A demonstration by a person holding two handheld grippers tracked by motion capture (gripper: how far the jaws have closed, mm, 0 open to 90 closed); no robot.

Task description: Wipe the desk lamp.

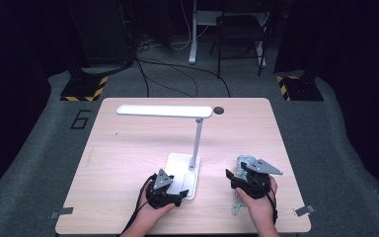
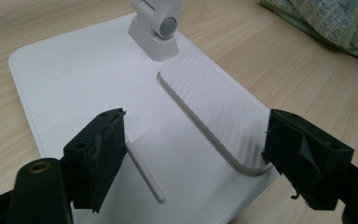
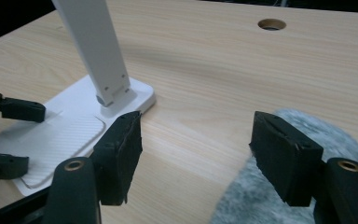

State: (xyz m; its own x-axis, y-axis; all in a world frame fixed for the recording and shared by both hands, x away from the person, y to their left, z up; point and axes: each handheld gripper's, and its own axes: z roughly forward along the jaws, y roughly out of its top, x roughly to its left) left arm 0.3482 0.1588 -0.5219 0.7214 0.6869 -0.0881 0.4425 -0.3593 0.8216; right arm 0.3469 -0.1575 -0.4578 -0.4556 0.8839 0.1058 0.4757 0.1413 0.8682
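High view: desk lamp [image 1: 185,143] stands centre-near on the table [image 1: 128,148]; grey cloth [image 1: 241,197] lies at near right, under the right hand.
Lamp base: white flat base [image 2: 93,93] with a ribbed inset pad [image 2: 214,116] on its right part; hinge of the stem at its far edge.
Lamp axis: head bar [image 1: 164,110] runs left to right, parallel to the table's far edge; its long axis lies level. Stem [image 1: 196,143] rises from the base and leans slightly right, meeting the bar at its right end.
Left gripper: left gripper [image 2: 193,156] hovers over the near edge of the base, jaws apart, released, nothing between the pads; the base lies below the gap.
Right gripper: right gripper [image 3: 196,158] sits right of the lamp, above the cloth's edge, jaws wide and released; cloth fuzz shows below the right jaw, not pinched.
Step in hand, as judged: steadying the base with the left while the right picks up the cloth to wipe the lamp.
Doing it well: press the left jaws flat on the bare base, clear of the ribbed pad, so the lamp neither slides nor tips. Take the cloth at a bunched fold, lift it clear of the table before crossing. Wipe along the bar's length, lightly, since the bar overhangs far left of the stem.
Risk: a push on the bar's left end could lever the base up.
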